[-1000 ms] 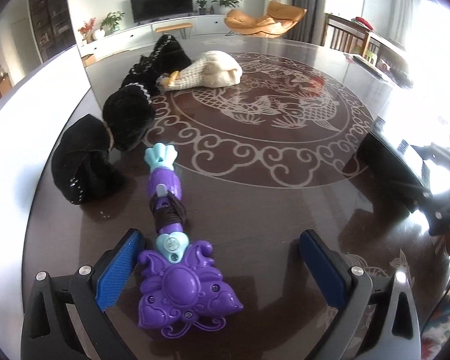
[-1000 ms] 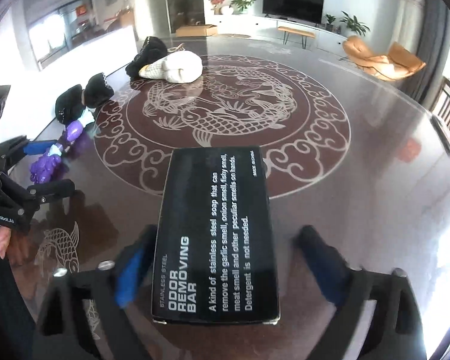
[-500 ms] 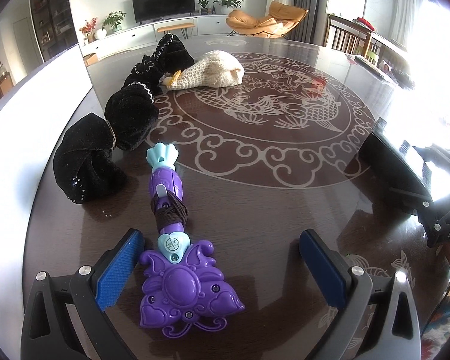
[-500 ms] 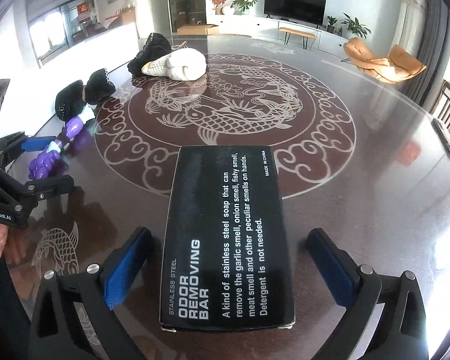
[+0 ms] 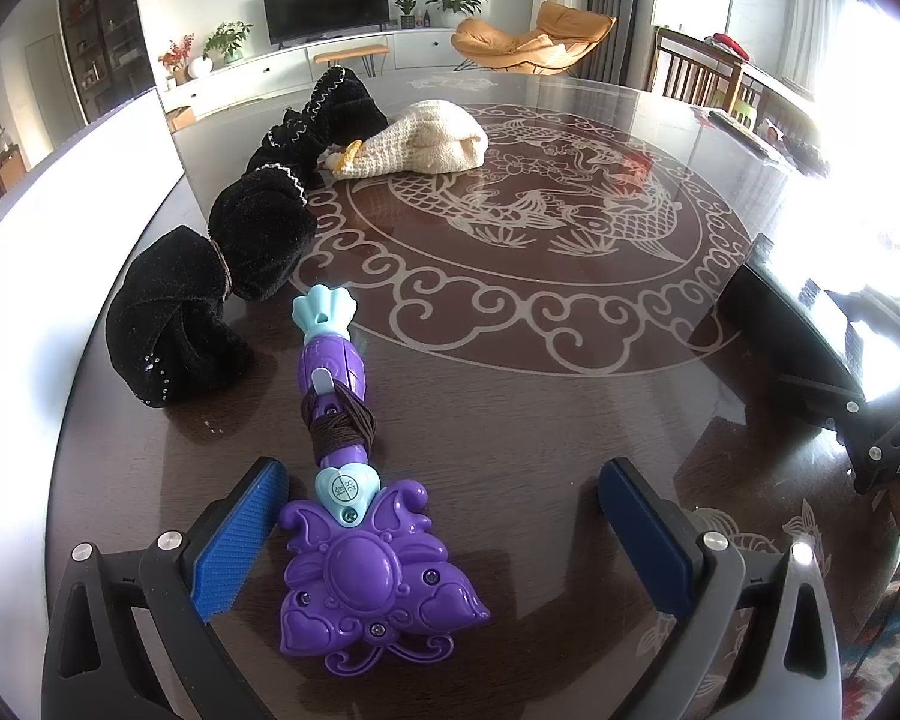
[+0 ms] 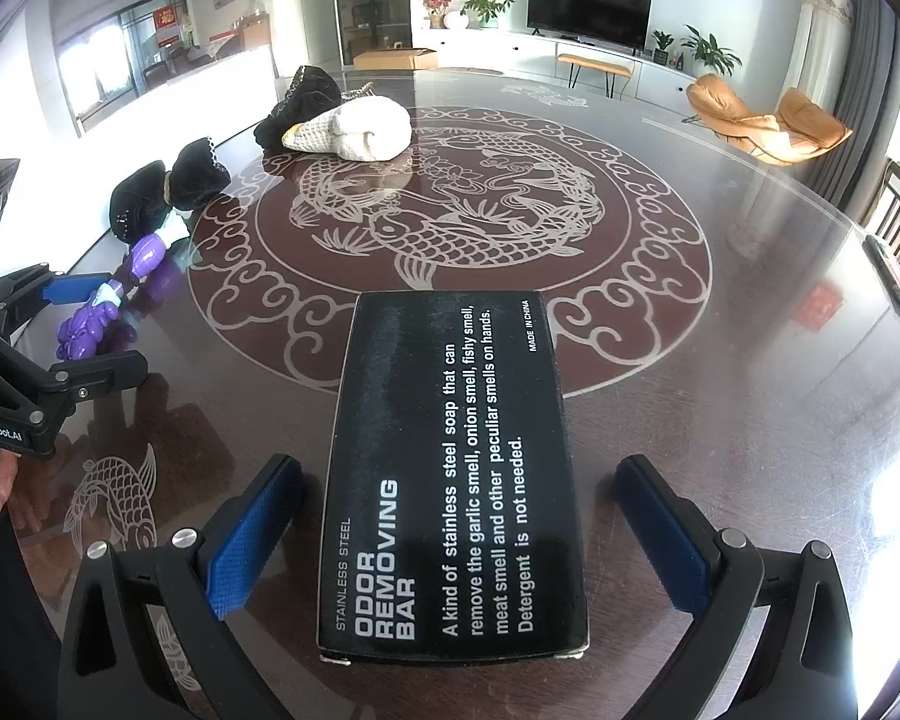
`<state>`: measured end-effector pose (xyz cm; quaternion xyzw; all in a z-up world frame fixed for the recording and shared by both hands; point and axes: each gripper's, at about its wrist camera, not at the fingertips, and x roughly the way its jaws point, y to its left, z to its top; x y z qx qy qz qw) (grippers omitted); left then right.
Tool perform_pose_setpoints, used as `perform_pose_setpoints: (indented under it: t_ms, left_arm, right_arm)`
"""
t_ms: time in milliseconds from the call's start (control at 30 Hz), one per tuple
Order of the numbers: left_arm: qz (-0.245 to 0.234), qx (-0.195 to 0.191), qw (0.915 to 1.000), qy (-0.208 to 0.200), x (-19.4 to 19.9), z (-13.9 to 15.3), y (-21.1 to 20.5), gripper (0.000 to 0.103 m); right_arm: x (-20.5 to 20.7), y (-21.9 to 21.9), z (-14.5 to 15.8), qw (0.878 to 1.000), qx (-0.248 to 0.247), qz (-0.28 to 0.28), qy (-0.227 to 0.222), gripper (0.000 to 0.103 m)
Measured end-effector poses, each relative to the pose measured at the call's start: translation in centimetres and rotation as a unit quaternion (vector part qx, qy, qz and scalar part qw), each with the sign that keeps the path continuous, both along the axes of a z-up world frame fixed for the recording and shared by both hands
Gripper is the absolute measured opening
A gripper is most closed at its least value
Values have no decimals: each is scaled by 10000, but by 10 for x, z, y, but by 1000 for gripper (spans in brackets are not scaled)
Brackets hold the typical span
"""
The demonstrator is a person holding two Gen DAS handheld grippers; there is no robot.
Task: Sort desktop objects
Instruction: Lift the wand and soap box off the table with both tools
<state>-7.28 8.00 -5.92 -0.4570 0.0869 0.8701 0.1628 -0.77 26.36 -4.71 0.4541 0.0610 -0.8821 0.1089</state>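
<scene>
Now my right tongs [image 6: 450, 540] have just been opening and stand wide, pads clear of the box [image 6: 450, 480] lying flat between them on the desk [image 6: 720, 360]; I judge it set down. My left tongs [image 5: 438, 534] gape too, the wand [image 5: 354, 510] between them, untouched. I count one box, one wand, one cream knit [image 5: 426, 144] at twelve o'clock, and about four black cloth bundles [image 5: 258, 240] toward eleven.
</scene>
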Motion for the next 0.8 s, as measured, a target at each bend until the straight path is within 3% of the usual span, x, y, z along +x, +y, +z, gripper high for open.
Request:
perform_pose_setpoints:
  t_ms: [800]
  left_arm:
    - [-44,24,10000,-3,2,-2,-3,103]
  right_arm:
    - [1,0,0,10000,9,-1,3,103]
